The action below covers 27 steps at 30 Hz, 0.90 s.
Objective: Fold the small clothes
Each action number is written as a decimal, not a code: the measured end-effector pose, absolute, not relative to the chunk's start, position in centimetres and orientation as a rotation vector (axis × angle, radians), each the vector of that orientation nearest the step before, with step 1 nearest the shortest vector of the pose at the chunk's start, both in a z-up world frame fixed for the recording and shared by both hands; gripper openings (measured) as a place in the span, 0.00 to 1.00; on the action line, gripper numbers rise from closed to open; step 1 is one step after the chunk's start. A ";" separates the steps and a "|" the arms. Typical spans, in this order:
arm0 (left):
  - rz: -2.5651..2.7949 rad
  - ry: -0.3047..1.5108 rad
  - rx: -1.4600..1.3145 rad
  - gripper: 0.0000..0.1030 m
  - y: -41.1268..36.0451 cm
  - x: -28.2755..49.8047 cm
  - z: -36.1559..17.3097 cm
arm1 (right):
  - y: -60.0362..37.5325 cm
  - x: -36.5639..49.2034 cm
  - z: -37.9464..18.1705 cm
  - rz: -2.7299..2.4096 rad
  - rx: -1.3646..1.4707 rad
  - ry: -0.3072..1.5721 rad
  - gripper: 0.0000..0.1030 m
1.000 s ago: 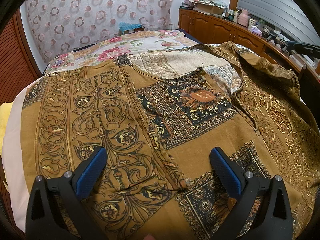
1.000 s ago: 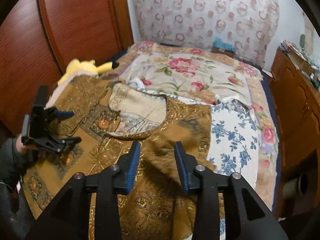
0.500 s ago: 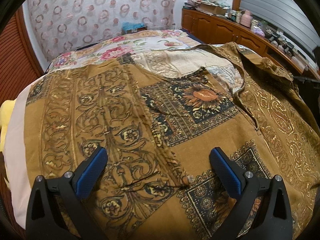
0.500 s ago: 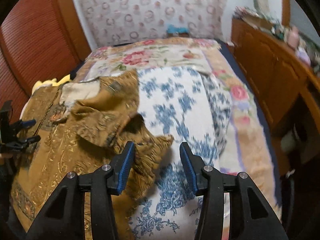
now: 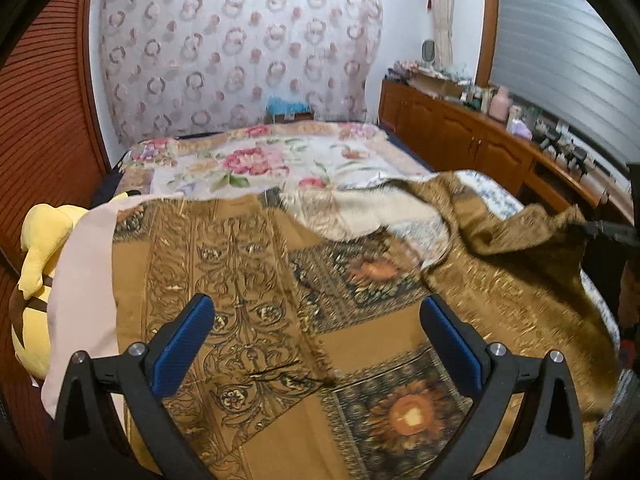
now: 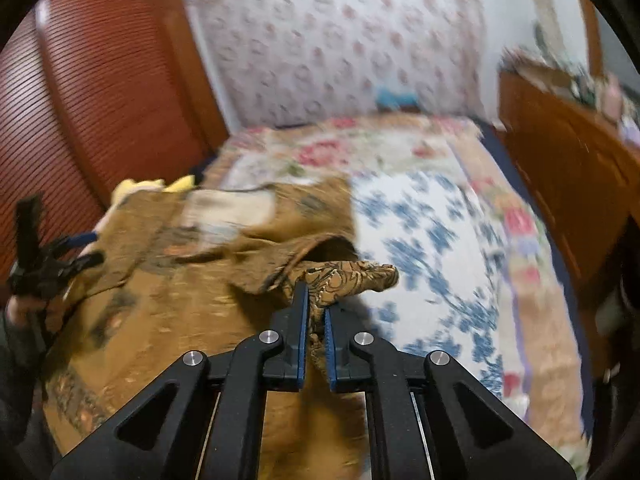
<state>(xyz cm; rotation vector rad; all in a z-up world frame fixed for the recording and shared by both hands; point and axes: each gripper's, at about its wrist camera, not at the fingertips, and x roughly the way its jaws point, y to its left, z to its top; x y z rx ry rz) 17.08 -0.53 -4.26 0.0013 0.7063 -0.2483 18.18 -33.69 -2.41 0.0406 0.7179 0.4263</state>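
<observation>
- I count two tongs. My left tongs [image 5: 316, 334] stand wide apart above the cloth, with nothing between them.
- My right tongs [image 6: 315, 312] have just been closing. Now they pinch the end of a sleeve [image 6: 352, 276] of the brown shirt [image 5: 248, 280].
- I see one brown shirt. It has gold swirls and dark squares with orange flowers on it. It lies spread on the bed [image 5: 256, 160], on the near side, and the pinched sleeve is held up a little above the rest.
- In the right wrist view I can see my left tongs at the far left, in a hand [image 6: 18, 308], beside the edge of the shirt.
- There is one yellow soft toy [image 5: 38, 264] at the left edge of the bed, next to a pink cloth [image 5: 86, 280] that lies under the shirt.
- The bed has a cover with big pink flowers, and a white cloth with blue flowers [image 6: 432, 240] on the right side.
- Behind the bed hangs a curtain [image 5: 240, 52] with ring shapes. A dark red wooden wall [image 5: 44, 120] is on the left.
- On the right is one long wooden cabinet [image 5: 452, 136] with many small things on top, too small to count.
- I can read no words anywhere.
</observation>
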 end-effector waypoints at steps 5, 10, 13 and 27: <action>-0.258 0.695 -0.013 1.00 -1.7 16.3 -3.3 | -29.8 15.0 -2.4 0.510 -0.071 0.721 0.05; -0.299 0.697 -0.016 1.00 -3.3 16.1 -2.9 | -27.7 12.6 -4.7 0.559 -0.154 0.790 0.11; -0.330 0.697 -0.017 0.99 -4.5 16.1 -2.6 | -27.9 12.0 -5.8 0.545 -0.162 0.821 0.14; -0.550 0.782 0.064 0.85 -15.3 18.3 -3.5 | -33.6 11.7 -6.7 0.271 -0.162 0.838 0.33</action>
